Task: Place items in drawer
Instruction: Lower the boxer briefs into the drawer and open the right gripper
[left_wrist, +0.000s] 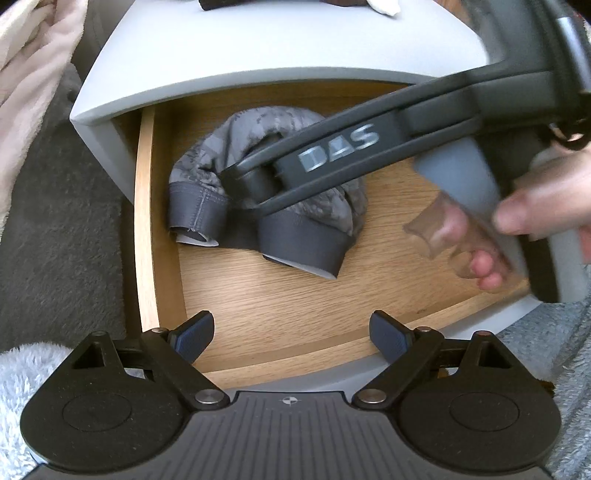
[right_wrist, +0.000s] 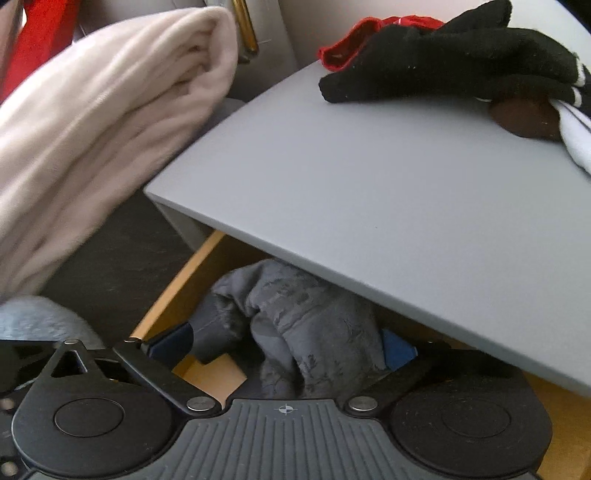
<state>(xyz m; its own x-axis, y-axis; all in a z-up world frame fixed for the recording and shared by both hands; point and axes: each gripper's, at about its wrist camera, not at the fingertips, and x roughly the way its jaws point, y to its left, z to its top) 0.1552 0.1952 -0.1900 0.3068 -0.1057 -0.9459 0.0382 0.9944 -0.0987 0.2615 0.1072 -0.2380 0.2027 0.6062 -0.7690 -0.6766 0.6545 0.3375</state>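
Drawer (left_wrist: 258, 302) of the grey nightstand (left_wrist: 258, 48) stands pulled out, its oak-look floor mostly bare. One item is in it: a pair of grey patterned socks (left_wrist: 266, 140) bunched together, cuffs toward the front, lying on the drawer floor near the left rear, partly under the nightstand top.

Right gripper (right_wrist: 284, 347) is down over the socks with its jaws spread wide. From its own camera the fabric sits between the two blue pads, but the pads do not appear to press it, though the bundle hides much of the right pad, so a light touch there cannot be ruled out. I read this as let go, with the socks resting on the wood.

Left gripper (left_wrist: 291, 336) hangs above the drawer front, jaws apart and nothing in them.

Handling notes: the socks are soft, light and limp, and will sag and unroll if pinched by a single layer. The best hold is across the thick bunched middle or the doubled cuffs. No breakage risk.

More items wait on the worktop: black knit gloves (right_wrist: 443, 55), something red (right_wrist: 354, 40) behind them, a brown piece (right_wrist: 524, 114) and a white one (right_wrist: 576, 140). All look equally soft.
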